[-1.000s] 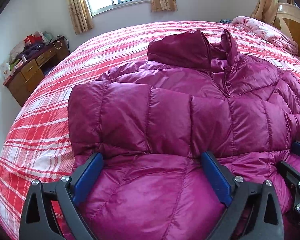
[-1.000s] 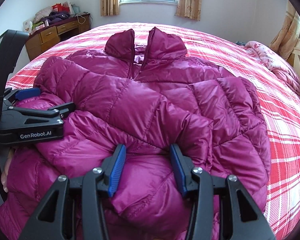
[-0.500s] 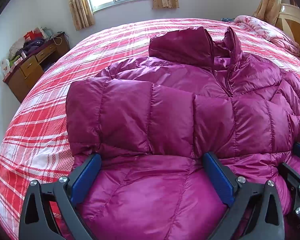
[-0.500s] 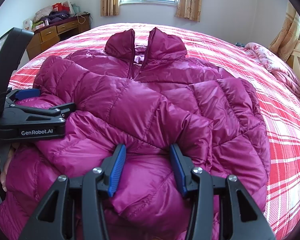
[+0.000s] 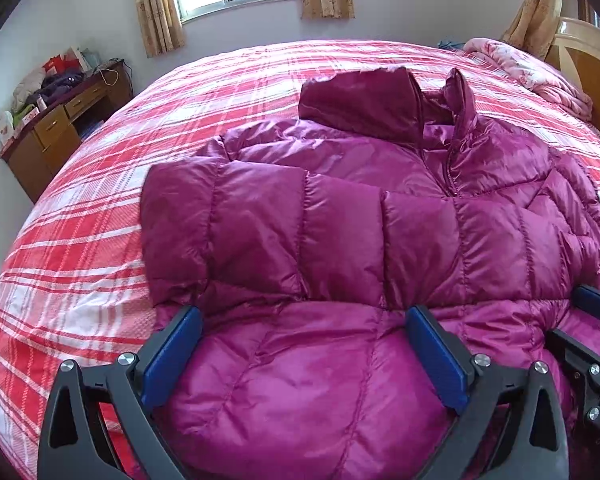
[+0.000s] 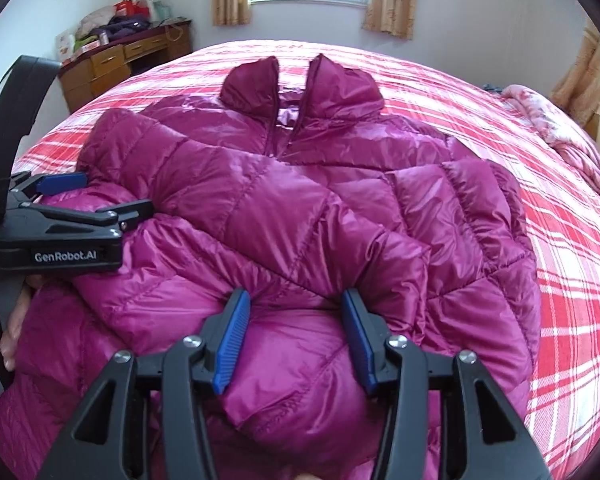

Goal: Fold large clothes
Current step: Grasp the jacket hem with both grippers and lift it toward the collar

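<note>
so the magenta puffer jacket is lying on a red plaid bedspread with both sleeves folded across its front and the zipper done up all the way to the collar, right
Not quite: the zipper is open at the top, and the collar halves stand apart, as the right wrist view shows. The rest holds: the magenta puffer jacket lies on the red plaid bedspread with both sleeves folded across its front.

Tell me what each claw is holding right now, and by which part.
Both claws are over the lower part of the magenta puffer jacket. The left claw and right claw stand open with padding bulging between the pads; a firm grip cannot be confirmed.
</note>
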A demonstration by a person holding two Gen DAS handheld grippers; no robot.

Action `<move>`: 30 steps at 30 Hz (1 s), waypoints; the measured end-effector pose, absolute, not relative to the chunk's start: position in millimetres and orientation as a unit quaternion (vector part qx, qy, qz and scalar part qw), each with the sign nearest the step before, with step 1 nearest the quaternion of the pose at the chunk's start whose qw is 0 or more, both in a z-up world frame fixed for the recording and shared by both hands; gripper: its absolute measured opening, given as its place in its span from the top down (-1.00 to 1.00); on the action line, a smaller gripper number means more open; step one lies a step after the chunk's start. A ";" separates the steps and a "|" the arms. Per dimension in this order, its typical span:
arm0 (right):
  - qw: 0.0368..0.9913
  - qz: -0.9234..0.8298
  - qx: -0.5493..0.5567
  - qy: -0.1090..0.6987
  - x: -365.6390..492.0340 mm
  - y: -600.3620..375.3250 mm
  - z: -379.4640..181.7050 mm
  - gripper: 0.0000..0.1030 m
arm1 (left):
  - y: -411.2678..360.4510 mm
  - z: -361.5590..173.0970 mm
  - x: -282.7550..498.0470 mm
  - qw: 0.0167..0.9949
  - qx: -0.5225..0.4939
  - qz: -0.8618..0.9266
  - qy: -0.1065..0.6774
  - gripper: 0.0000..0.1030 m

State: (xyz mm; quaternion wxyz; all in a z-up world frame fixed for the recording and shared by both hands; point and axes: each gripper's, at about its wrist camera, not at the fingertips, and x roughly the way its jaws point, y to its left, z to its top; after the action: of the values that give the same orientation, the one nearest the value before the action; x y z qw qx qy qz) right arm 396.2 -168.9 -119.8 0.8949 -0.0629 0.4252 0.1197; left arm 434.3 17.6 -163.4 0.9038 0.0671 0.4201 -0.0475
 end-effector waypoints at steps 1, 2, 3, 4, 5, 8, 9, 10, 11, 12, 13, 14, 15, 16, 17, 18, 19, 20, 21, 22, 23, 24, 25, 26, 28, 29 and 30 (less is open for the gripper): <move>0.891 0.134 -0.055 0.431 398.5 -172.4 -114.5 -0.29 | 18.9 -157.1 431.0 0.905 0.069 -0.051 0.416 -0.98; 0.889 0.145 -0.042 0.433 401.4 -176.3 -108.5 -0.39 | 20.2 -150.5 428.9 0.908 0.069 -0.055 0.409 -0.98; 0.889 0.151 -0.035 0.430 404.0 -179.2 -102.3 -0.54 | 22.7 -141.4 428.2 0.911 0.069 -0.057 0.402 -0.98; 0.893 0.150 -0.034 0.423 408.2 -182.1 -93.3 -0.58 | 25.4 -132.2 429.3 0.914 0.067 -0.059 0.396 -0.98; 0.896 0.149 -0.036 0.416 413.7 -184.4 -84.5 -0.58 | 27.4 -124.2 431.1 0.917 0.065 -0.060 0.390 -0.98; 0.900 0.154 -0.022 0.407 437.6 -193.2 -63.2 -0.58 | 33.3 -98.4 447.7 0.920 0.053 -0.068 0.382 -0.98; 0.901 0.151 -0.015 0.406 448.7 -197.1 -57.2 -0.58 | 34.7 -92.9 456.6 0.918 0.048 -0.072 0.386 -0.98; 0.902 0.144 -0.010 0.406 460.9 -201.4 -52.6 -0.58 | 36.3 -88.2 468.5 0.917 0.044 -0.069 0.390 -0.98; 0.903 0.138 -0.006 0.406 471.8 -204.7 -49.6 -0.58 | 38.0 -84.5 480.2 0.918 0.043 -0.062 0.390 -0.98; 0.904 0.133 0.000 0.407 484.5 -208.3 -46.7 -0.58 | 37.7 -81.7 491.5 0.919 0.044 -0.054 0.388 -0.98; 0.904 0.127 0.003 0.409 498.3 -211.8 -44.8 -0.58 | 38.1 -80.1 501.2 0.919 0.046 -0.048 0.388 -0.98; 0.902 0.122 0.005 0.413 509.6 -214.4 -44.2 -0.58 | 38.3 -77.7 512.8 0.919 0.042 -0.043 0.389 -0.98; 0.901 0.116 0.011 0.417 522.3 -217.9 -43.2 -0.58 | 39.3 -75.6 525.6 0.919 0.031 -0.040 0.392 -0.98; 0.901 0.112 0.020 0.420 534.5 -221.8 -42.1 -0.58 | 39.6 -73.8 535.8 0.918 0.021 -0.041 0.395 -0.98; 0.900 0.108 0.028 0.422 543.4 -223.1 -41.0 -0.58 | 39.8 -72.4 545.3 0.917 0.011 -0.043 0.397 -0.98; 0.898 0.107 0.041 0.424 551.8 -228.5 -39.1 -0.59 | 40.3 -70.4 555.3 0.917 -0.001 -0.044 0.397 -0.98; 0.896 0.107 0.056 0.427 557.9 -233.1 -38.1 -0.59 | 41.2 -68.4 564.6 0.917 -0.015 -0.047 0.396 -0.98; 0.893 0.110 0.073 0.431 567.9 -238.5 -37.9 -0.60 | 41.6 -67.3 574.1 0.917 -0.029 -0.052 0.395 -0.98; 0.891 0.110 0.081 0.434 569.6 -238.0 -37.4 -0.62 | 39.7 -67.1 582.9 0.915 -0.036 -0.056 0.398 -0.98; 0.889 0.107 0.083 0.438 577.6 -238.9 -38.1 -0.66 | 35.8 -69.5 593.3 0.912 -0.039 -0.059 0.404 -0.98; 0.887 0.103 0.082 0.443 586.0 -238.5 -39.0 -0.66 | 30.5 -73.5 604.4 0.908 -0.035 -0.057 0.413 -0.98; 0.886 0.100 0.082 0.446 593.2 -237.2 -39.1 -0.66 | 25.6 -77.9 613.5 0.905 -0.033 -0.052 0.421 -0.98; 0.884 0.098 0.084 0.449 602.4 -237.3 -39.7 -0.66 | 22.0 -82.2 622.4 0.902 -0.032 -0.050 0.428 -0.98; 0.882 0.098 0.085 0.453 609.1 -236.0 -39.9 -0.66 | 18.1 -86.0 630.1 0.899 -0.029 -0.050 0.434 -0.98; 0.878 0.094 0.079 0.462 625.2 -232.9 -40.8 -0.66 | 10.3 -90.5 642.7 0.897 -0.023 -0.046 0.438 -0.98; 0.877 0.091 0.073 0.466 631.5 -231.0 -41.3 -0.66 | 6.5 -92.5 649.0 0.896 -0.021 -0.050 0.441 -0.98; 0.876 0.088 0.066 0.470 638.8 -229.2 -42.8 -0.66 | 3.0 -95.2 655.0 0.893 -0.019 -0.056 0.447 -0.98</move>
State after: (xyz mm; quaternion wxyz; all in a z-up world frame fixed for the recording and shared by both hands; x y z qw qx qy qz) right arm 638.8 -229.2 -42.8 0.8759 0.0656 0.4697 0.0882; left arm 655.0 3.0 -95.2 0.8927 -0.0186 0.4467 -0.0561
